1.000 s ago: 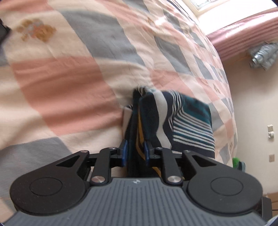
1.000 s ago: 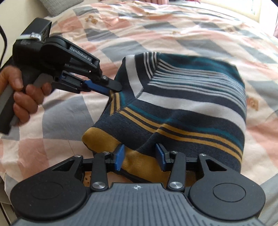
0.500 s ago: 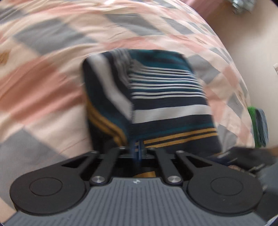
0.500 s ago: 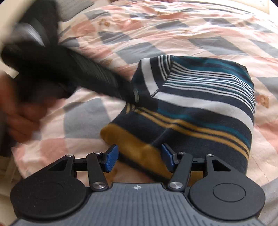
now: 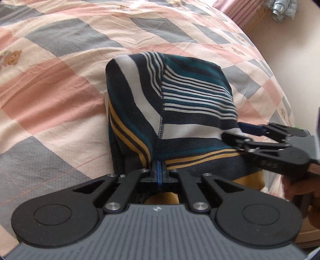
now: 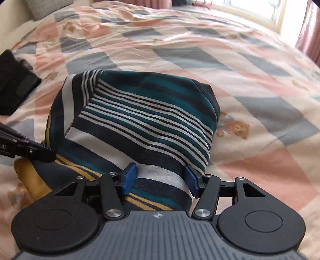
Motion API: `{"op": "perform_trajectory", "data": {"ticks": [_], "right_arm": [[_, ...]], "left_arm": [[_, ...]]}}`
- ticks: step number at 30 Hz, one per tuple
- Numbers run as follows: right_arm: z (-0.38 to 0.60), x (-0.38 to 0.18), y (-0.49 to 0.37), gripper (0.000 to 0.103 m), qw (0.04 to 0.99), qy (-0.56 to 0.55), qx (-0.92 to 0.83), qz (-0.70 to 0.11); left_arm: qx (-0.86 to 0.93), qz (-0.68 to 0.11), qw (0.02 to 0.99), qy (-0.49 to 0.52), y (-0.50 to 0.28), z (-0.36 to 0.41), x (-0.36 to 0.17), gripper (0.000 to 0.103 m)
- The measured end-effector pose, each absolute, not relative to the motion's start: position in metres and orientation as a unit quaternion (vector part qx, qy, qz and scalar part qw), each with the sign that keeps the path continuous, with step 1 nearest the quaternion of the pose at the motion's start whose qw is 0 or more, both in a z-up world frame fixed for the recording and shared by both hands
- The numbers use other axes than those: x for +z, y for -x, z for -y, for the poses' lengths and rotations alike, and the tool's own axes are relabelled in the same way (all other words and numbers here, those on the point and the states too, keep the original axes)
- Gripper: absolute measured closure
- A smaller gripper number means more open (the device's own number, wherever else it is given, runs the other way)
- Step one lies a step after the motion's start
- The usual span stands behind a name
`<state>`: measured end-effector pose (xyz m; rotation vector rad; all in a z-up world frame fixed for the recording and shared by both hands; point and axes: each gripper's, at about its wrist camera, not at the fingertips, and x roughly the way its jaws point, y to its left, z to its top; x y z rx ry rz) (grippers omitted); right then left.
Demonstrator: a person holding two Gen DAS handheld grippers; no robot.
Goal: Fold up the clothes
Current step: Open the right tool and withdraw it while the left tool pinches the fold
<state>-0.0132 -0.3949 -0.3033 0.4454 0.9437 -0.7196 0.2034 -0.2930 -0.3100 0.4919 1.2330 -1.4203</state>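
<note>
A folded striped garment (image 5: 180,104) in navy, teal, white and mustard lies on the checked quilt (image 5: 60,84). My left gripper (image 5: 159,170) is shut at the garment's near edge, and the seam runs straight into its closed blue pads. In the right wrist view the left gripper (image 6: 47,157) pokes in from the left against the mustard stripes. My right gripper (image 6: 160,179) is open, its blue pads straddling the garment's (image 6: 140,120) near edge. The right gripper (image 5: 238,134) also shows in the left wrist view, at the garment's right side.
A black item (image 6: 14,88) lies on the quilt at the left, and a grey pillow (image 6: 46,8) sits at the far corner. A hand (image 5: 300,188) holds the right gripper. The bed's edge and a pink curtain (image 5: 240,14) are on the right.
My left gripper went from open around the garment's edge to shut and swung round to the near side. The right gripper slid right along the hem, still open.
</note>
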Motion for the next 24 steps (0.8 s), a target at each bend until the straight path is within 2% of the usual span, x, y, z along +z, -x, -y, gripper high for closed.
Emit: {"op": "perform_trajectory", "data": {"ticks": [2,3,6,9,11,16,20,24], "right_arm": [[0.393,-0.286,0.017,0.048,0.809,-0.211,-0.34,-0.43],[0.388,-0.277,0.022,0.052,0.813,-0.209,-0.346,-0.419],[0.369,-0.256,0.042,0.052,0.82,-0.202,-0.368,-0.389],[0.346,-0.259,0.052,0.053,0.82,-0.209,-0.364,-0.391],[0.335,-0.265,0.054,0.053,0.817,-0.212,-0.359,-0.397],[0.329,-0.277,0.049,0.049,0.811,-0.21,-0.358,-0.413],[0.325,-0.272,0.049,0.049,0.813,-0.202,-0.36,-0.41],[0.318,-0.265,0.051,0.053,0.817,-0.202,-0.369,-0.395]], "left_arm": [[-0.609,-0.509,0.571,-0.209,-0.2,0.289,-0.297,0.101],[-0.615,-0.502,0.571,-0.206,-0.197,0.286,-0.29,0.101],[-0.638,-0.488,0.563,-0.194,-0.187,0.273,-0.277,0.097],[-0.646,-0.482,0.551,-0.217,-0.174,0.261,-0.286,0.097],[-0.636,-0.485,0.545,-0.254,-0.167,0.258,-0.304,0.1],[-0.63,-0.504,0.54,-0.24,-0.173,0.256,-0.322,0.1],[-0.63,-0.493,0.546,-0.25,-0.171,0.256,-0.309,0.101],[-0.649,-0.464,0.559,-0.225,-0.171,0.254,-0.28,0.098]]}}
